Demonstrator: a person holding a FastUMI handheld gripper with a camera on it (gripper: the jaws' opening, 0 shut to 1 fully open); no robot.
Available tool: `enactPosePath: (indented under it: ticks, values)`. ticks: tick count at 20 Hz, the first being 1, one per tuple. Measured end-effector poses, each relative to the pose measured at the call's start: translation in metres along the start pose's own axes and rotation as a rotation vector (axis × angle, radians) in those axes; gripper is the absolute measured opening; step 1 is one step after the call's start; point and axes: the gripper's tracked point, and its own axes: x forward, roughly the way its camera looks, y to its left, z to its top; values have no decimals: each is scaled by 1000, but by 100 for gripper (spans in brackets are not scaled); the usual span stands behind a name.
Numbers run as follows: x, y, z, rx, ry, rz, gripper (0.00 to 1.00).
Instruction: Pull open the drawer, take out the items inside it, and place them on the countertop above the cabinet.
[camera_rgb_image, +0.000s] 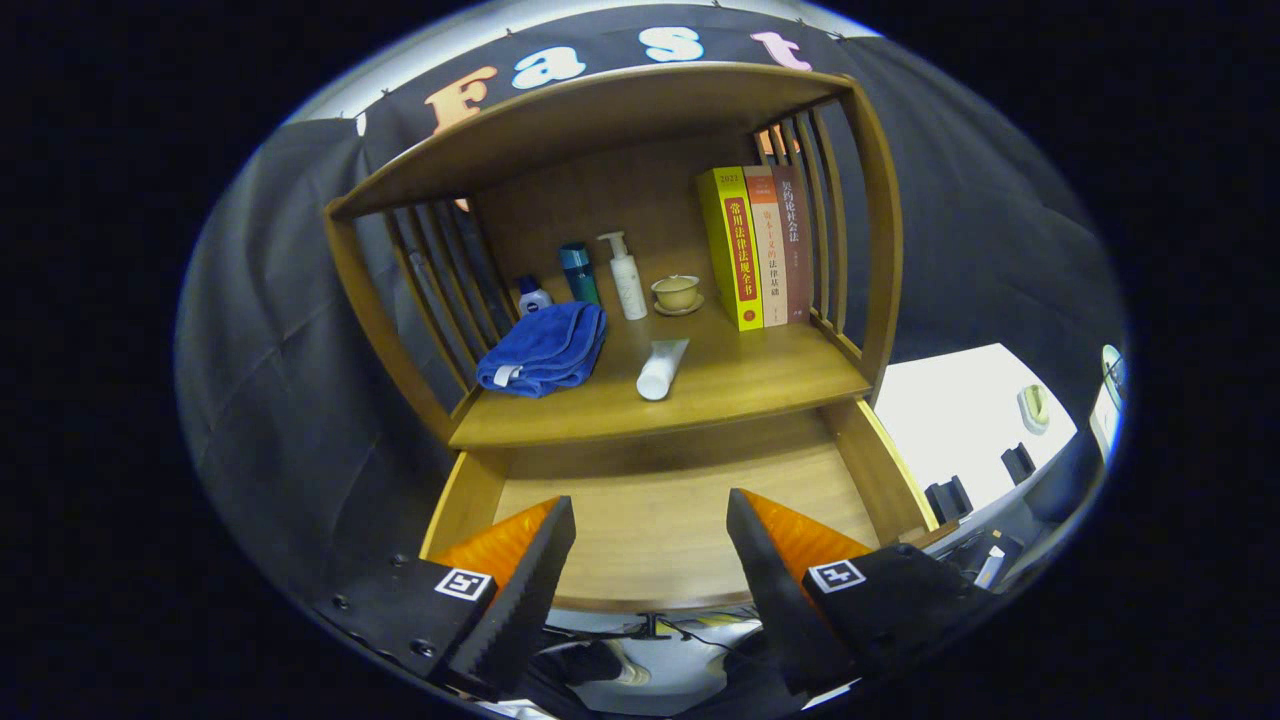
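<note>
Hand-held gripper (650, 520) agape over wooden drawer (660, 520).

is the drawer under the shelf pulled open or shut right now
Open. The drawer juts out below the countertop, its bare wooden floor visible beyond the gripper, whose fingers are spread with nothing between them.

My one camera rides on the gripper (650, 520) and looks forward along its two spread fingers, tipped slightly down. It faces the cabinet (640, 400) head-on from close in: the open drawer (660, 520) lies just under and ahead of the fingers, the countertop (740, 385) beyond, the booth wall (270, 330) far behind.
</note>
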Motion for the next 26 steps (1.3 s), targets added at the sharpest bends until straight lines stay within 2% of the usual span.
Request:
enactPosePath:
  ticks: [3,9,15,19,26]
  values:
    - [-9,-7,-19,12,-67,-19,99]
    - [-15,-27,-53,-93,-189,-114,98]
    - [-4,-25,-98,-110,-236,-107,98]
    - [17,-29,-124,-109,-218,-117,99]
    - [36,-26,-135,-151,-223,-127,98]
